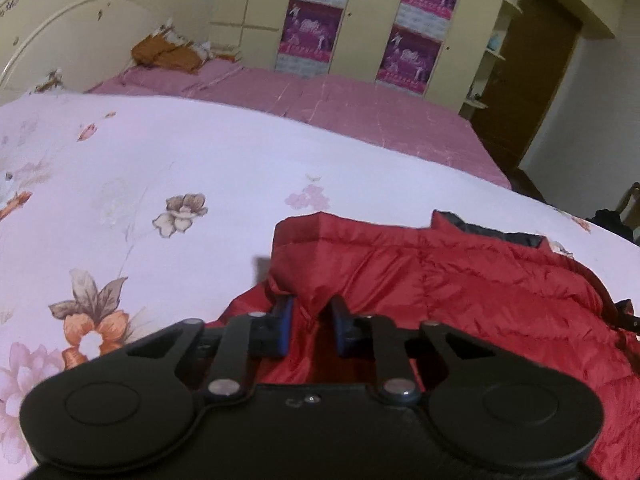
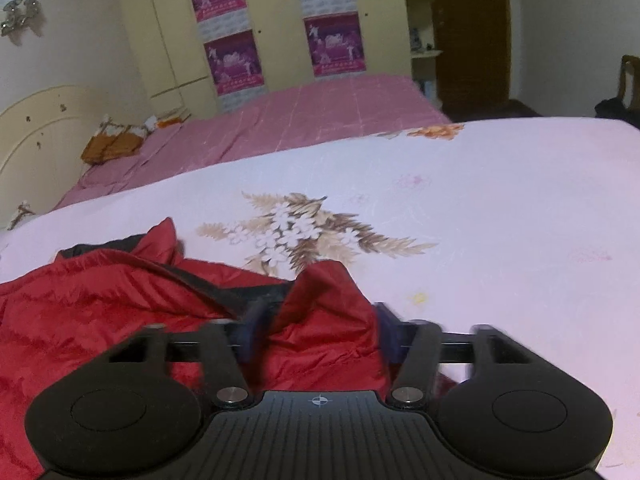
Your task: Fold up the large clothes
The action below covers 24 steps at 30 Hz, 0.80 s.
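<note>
On floral bedding (image 1: 160, 168), left gripper (image 1: 312, 320) pinches quilted red jacket (image 1: 460, 280); right gripper (image 2: 318, 320) brackets its crinkled fold, grip indeterminate.

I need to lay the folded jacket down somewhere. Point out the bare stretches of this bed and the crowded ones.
Free: the floral sheet beyond and beside the red jacket, up to the pink bedspread, which is also mostly bare. Crowded: the near edge, where both tongs meet the jacket, and the orange cloth by the headboard.
</note>
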Tool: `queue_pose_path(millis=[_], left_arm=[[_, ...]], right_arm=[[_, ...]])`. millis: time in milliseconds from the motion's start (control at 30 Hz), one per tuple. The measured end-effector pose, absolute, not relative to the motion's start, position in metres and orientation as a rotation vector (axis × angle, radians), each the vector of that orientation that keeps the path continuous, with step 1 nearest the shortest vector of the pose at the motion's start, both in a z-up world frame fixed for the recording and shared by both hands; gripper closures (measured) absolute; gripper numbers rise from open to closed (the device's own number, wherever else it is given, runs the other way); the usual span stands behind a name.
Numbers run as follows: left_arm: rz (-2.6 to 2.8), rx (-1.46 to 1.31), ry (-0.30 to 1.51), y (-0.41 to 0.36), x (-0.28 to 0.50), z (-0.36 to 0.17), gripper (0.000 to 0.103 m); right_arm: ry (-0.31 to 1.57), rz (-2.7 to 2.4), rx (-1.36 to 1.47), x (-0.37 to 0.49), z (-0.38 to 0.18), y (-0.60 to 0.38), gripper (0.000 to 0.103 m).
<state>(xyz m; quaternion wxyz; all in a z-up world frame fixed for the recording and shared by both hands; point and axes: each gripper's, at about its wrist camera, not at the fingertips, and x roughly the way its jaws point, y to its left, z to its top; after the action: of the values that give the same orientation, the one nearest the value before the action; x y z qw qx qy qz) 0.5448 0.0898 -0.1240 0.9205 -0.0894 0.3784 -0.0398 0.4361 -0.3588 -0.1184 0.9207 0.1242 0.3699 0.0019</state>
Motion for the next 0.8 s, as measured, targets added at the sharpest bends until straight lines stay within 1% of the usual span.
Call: queue_pose_path(millis=[33,67,100,133,300,500,700,800], left_arm=[[-0.083,-0.184,0.764,0.089,0.543,-0.123,0.091],[-0.086,-0.183,0.748,0.089,0.542,-0.122,0.094],[-0.091,-0.180,0.732,0.088,0.540,-0.120,0.096],[-0.094,-0.173,0.713,0.086,0.538,-0.118,0.097],[-0.078,-0.155,0.614,0.078,0.535,-0.102,0.097],[-0.024,-0.140,0.551,0.065,0.545,-0.099,0.097],[0.039,-0.110,0.578,0.059,0.559,-0.120,0.097],[0.055,-0.098,0.643,0.060,0.564,-0.133,0.096]], right_arm=[[0.759,0.010,0.252,0.436,-0.119,-0.359,0.058],[0.757,0.014,0.252,0.437,-0.119,-0.358,0.079],[0.749,0.015,0.251,0.437,-0.118,-0.359,0.087],[0.737,0.016,0.255,0.436,-0.116,-0.359,0.089],[0.629,-0.009,0.227,0.433,-0.099,-0.358,0.091],[0.586,-0.046,0.191,0.447,-0.094,-0.353,0.091],[0.628,-0.111,0.221,0.482,-0.113,-0.358,0.091],[0.681,-0.106,0.183,0.494,-0.127,-0.354,0.091]])
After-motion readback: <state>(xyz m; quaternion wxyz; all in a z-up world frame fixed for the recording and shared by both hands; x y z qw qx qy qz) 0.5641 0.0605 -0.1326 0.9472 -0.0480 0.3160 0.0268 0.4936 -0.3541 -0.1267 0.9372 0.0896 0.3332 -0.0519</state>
